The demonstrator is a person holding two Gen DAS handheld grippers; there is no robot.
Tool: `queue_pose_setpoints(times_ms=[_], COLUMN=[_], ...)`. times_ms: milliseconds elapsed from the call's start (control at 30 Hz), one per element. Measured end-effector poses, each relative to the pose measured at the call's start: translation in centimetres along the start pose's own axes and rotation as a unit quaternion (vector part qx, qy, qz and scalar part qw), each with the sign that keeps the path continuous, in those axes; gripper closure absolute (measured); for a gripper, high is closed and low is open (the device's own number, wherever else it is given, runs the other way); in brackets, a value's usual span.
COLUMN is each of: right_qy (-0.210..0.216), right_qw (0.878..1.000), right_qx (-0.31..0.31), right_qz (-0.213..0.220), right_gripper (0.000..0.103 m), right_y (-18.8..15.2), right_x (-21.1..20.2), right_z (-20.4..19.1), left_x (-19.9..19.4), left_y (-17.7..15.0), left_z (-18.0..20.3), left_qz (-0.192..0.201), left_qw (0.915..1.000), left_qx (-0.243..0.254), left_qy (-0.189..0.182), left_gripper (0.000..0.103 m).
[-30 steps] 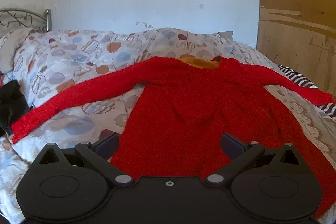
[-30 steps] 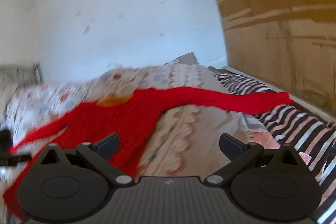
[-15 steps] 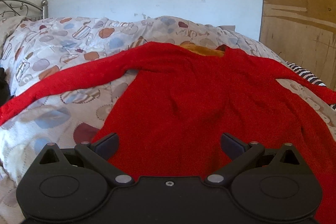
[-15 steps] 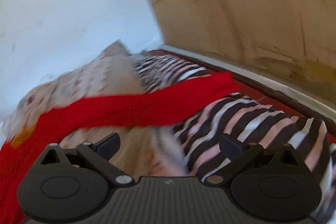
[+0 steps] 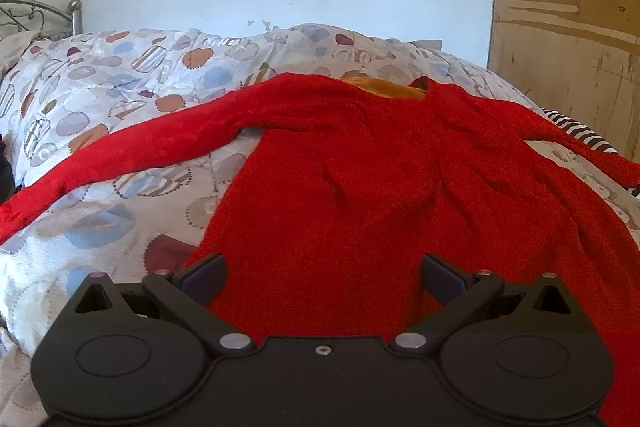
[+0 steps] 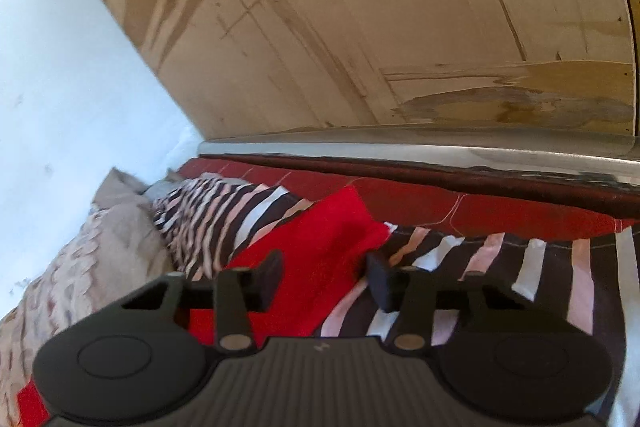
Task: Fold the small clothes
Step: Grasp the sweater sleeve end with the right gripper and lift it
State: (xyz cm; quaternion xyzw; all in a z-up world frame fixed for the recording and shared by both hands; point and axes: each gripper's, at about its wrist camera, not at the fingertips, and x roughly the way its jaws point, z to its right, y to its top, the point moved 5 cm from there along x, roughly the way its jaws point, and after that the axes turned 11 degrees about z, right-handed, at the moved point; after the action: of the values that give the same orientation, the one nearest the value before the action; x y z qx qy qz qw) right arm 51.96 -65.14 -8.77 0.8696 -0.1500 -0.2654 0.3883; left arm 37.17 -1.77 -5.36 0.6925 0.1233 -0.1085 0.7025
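Observation:
A red long-sleeved sweater (image 5: 340,187) lies flat on the bed, sleeves spread to both sides, with an orange lining at its neck (image 5: 384,89). My left gripper (image 5: 322,273) is open and empty, low over the sweater's hem. In the right wrist view the end of the sweater's right sleeve (image 6: 320,251) lies on striped bedding. My right gripper (image 6: 324,281) is partly closed around that cuff, one finger on each side, with a gap still between them.
A quilt with round patterns (image 5: 120,99) covers the bed. A black, white and pink striped blanket (image 6: 480,267) lies on the right side. A wooden panel (image 6: 360,27) stands close along the right. A metal headboard (image 5: 24,15) is at far left.
My right gripper swung right and down onto the end of the right sleeve, and its fingers narrowed around the cuff. My left gripper moved slightly closer over the sweater's hem.

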Motion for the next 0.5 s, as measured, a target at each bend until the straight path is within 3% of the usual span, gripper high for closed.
queue_pose_setpoints(times_ms=[33, 67, 200, 333, 500], right_qy=[-0.006, -0.010, -0.007, 0.030, 0.112], right_qw=[1.000, 1.000, 0.999, 0.995, 0.972], right_qx=[0.002, 0.002, -0.023, -0.074, -0.172], right_qz=[0.009, 0.014, 0.036, 0.063, 0.115], right_gripper=[0.085, 0.094, 0.096, 0.097, 0.097], right_y=[0.2, 0.2, 0.8, 2.1, 3.5], right_x=[0.1, 0.0, -0.8, -3.2, -7.3], right_z=[0.0, 0.0, -1.2, -4.8, -12.9], left_x=[-0.1, -0.2, -0.7, -1.1, -2.2], left_y=[0.0, 0.1, 0.3, 0.5, 1.0], left_z=[-0.1, -0.3, -1.0, -1.7, -2.5], left_qz=[0.000, 0.001, 0.005, 0.010, 0.025], left_qw=[1.0000, 1.0000, 0.9999, 0.9996, 0.9987], left_qx=[0.000, -0.002, -0.014, -0.024, -0.043], left_qy=[0.002, 0.003, 0.006, 0.009, 0.010], left_gripper=[0.001, 0.001, 0.001, 0.001, 0.001])
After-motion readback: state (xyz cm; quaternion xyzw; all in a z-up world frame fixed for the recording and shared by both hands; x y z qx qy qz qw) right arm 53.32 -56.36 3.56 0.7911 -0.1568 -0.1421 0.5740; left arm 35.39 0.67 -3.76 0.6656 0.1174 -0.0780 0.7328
